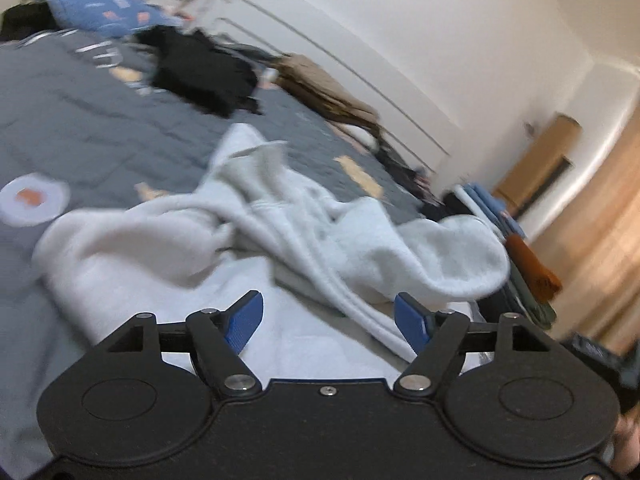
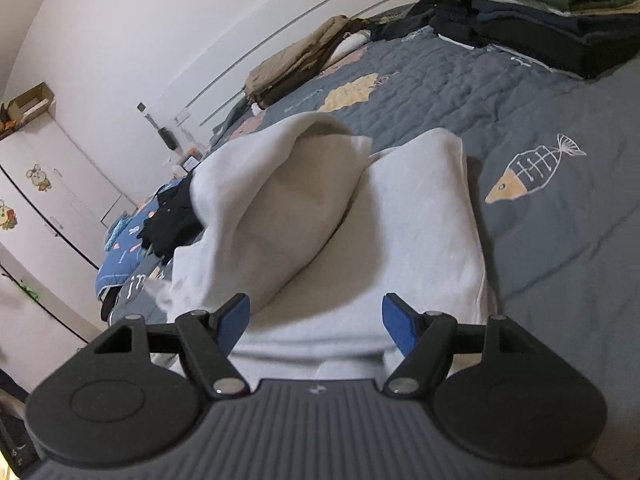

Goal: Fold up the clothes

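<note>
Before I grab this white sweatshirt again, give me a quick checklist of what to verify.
1. Left gripper open, nothing pinched: ok.
2. Right gripper open, nothing pinched: ok.
3. White sweatshirt lying on the grey quilt: ok.
4. Sweatshirt flat and smoothed: not ok, a bunched flap stands up.
5. Folded stack apart from the sweatshirt: ok.
6. Hem and sleeve edges lined up: cannot tell.

Pale grey-white sweatshirt (image 2: 400,216) is laid on dark grey quilt (image 2: 560,92); beside it, a fish-skeleton motif (image 2: 532,172) is stitched white with tan head.
</note>
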The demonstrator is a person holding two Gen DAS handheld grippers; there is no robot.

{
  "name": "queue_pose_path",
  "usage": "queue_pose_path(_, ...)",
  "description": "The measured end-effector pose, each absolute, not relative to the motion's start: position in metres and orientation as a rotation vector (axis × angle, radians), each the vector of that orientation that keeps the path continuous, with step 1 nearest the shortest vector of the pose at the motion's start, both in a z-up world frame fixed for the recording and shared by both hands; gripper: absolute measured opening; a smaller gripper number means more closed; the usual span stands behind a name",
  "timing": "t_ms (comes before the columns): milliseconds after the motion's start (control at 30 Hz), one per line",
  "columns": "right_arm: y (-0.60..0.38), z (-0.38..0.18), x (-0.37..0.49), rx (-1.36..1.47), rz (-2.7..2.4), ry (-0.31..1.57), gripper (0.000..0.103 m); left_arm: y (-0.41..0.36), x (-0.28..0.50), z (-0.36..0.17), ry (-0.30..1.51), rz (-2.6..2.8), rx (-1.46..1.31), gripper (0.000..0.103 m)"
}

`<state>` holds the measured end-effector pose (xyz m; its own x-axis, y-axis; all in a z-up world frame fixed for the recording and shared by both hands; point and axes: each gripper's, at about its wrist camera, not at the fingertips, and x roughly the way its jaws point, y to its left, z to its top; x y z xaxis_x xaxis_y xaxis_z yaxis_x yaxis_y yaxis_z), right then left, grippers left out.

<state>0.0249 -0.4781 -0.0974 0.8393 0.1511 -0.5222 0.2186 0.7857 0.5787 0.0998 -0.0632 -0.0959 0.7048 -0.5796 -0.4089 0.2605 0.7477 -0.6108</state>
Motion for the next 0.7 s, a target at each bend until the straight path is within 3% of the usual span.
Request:
queue_pose_path(433,-0.467,-0.127,-0.074,0.905,-0.220,0.506,0.072,0.022,0.078,-0.122,0.656,-0.186,-0.843,0.075)
queue_pose_path(700,-0.463,-0.156,-0.109,1.059,-0.321,0.523,0.072,0.029,0.097,-0.141,0.737,-0.145,-0.886,0.076)
